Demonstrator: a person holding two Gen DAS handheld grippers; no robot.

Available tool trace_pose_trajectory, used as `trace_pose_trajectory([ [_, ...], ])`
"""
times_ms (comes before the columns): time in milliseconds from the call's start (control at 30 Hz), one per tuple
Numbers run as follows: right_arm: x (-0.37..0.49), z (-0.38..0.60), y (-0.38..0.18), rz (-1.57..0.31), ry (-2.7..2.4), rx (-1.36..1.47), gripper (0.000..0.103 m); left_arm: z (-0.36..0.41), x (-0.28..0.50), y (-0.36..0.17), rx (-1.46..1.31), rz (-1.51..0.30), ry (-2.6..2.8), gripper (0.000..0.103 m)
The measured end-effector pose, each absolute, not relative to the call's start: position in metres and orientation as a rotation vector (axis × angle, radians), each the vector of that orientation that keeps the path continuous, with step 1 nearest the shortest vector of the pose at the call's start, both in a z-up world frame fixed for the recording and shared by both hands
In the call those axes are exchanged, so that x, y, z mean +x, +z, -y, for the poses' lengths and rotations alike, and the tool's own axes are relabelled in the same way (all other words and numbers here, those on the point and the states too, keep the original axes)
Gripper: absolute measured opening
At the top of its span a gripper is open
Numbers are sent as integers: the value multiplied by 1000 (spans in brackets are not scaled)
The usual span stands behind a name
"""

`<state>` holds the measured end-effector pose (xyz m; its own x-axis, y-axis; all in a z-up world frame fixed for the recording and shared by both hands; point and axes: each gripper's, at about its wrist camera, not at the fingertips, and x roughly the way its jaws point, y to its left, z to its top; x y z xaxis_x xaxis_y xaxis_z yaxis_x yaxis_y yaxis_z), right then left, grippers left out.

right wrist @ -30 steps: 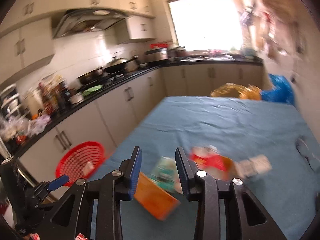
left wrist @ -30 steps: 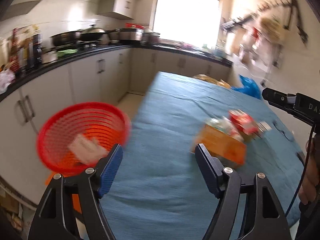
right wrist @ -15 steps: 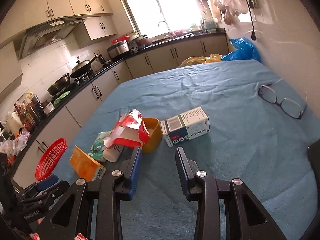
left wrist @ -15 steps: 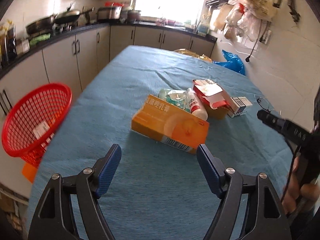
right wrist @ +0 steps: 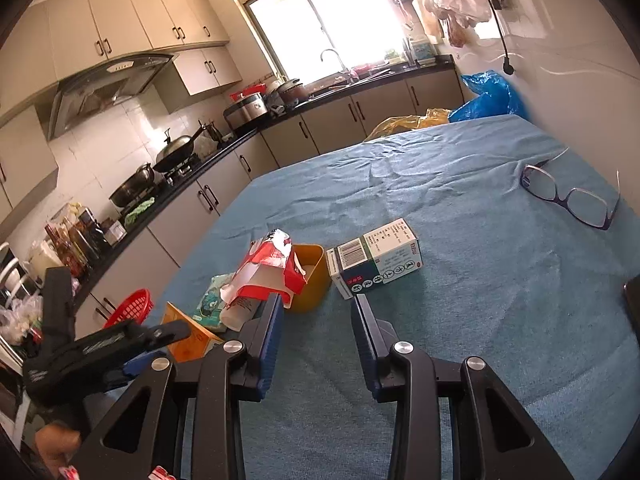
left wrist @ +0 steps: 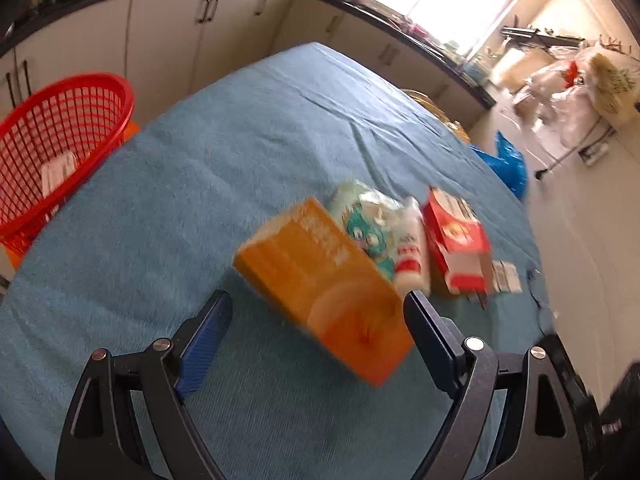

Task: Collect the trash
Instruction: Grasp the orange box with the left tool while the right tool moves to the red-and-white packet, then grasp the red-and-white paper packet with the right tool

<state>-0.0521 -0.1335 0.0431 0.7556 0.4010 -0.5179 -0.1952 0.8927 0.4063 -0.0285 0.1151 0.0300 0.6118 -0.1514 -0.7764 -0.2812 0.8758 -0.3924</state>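
An orange box (left wrist: 324, 292) lies on the blue tablecloth between the fingers of my open left gripper (left wrist: 316, 328), which reaches around its near end. Behind it lie a green tissue pack (left wrist: 368, 220), a white bottle (left wrist: 410, 248) and a red-and-white carton (left wrist: 456, 248). In the right wrist view my open right gripper (right wrist: 318, 320) hovers just short of the red-and-white carton (right wrist: 272, 268), a yellow cup (right wrist: 312, 276) and a white-and-green medicine box (right wrist: 376, 258). The orange box (right wrist: 188, 338) and the left gripper (right wrist: 132, 344) show at lower left.
A red mesh basket (left wrist: 56, 140) with a paper scrap inside stands past the table's left edge, in front of the kitchen cabinets. Purple glasses (right wrist: 568, 196) lie at the table's right. Blue (right wrist: 488, 96) and yellow bags sit at the far end.
My left gripper has swung from the basket to the table and closed in on the orange box, which now lies between its fingers. The right gripper has settled near the carton.
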Motion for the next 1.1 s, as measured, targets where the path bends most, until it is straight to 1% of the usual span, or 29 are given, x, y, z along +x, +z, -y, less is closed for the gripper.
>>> trace_pose_trajectory([
  [200, -51, 137, 42, -645, 333, 366, 38, -89, 4, 27, -340, -966, 127, 88],
  [333, -52, 138, 41, -644, 327, 367, 38, -74, 7, 23, -232, -952, 95, 88],
  [367, -51, 138, 40, -645, 326, 367, 38, -73, 6, 23, -217, -946, 92, 87],
  [433, -51, 137, 40, -649, 323, 363, 38, -74, 0, 23, -187, -921, 65, 78],
  [500, -50, 135, 40, -653, 322, 358, 38, -77, -8, 22, -174, -905, 49, 65],
  [533, -50, 134, 40, -654, 321, 355, 38, -80, -12, 23, -170, -890, 35, 62],
  [600, -49, 133, 39, -658, 317, 352, 38, -89, -18, 22, -196, -872, 5, 51],
  [667, -48, 133, 38, -665, 317, 351, 39, -99, -23, 23, -229, -851, -4, 49],
  [733, -48, 131, 38, -668, 324, 347, 44, -108, -27, 24, -261, -836, -3, 48],
  [867, -44, 124, 47, -687, 365, 342, 48, -113, -30, 26, -289, -802, -11, 46],
  [900, -40, 122, 53, -697, 386, 347, 51, -113, -32, 27, -292, -794, -11, 46],
  [933, -38, 120, 57, -701, 399, 350, 58, -114, -34, 28, -296, -783, -7, 46],
  [967, -33, 117, 63, -705, 410, 350, 63, -115, -35, 29, -305, -769, -6, 46],
  [1000, -29, 113, 67, -711, 417, 345, 71, -117, -38, 29, -313, -759, -7, 46],
  [1033, -20, 107, 72, -720, 434, 348, 73, -119, -40, 30, -321, -746, -4, 45],
  [1100, -8, 98, 75, -734, 444, 356, 73, -120, -43, 31, -331, -733, -6, 46],
])
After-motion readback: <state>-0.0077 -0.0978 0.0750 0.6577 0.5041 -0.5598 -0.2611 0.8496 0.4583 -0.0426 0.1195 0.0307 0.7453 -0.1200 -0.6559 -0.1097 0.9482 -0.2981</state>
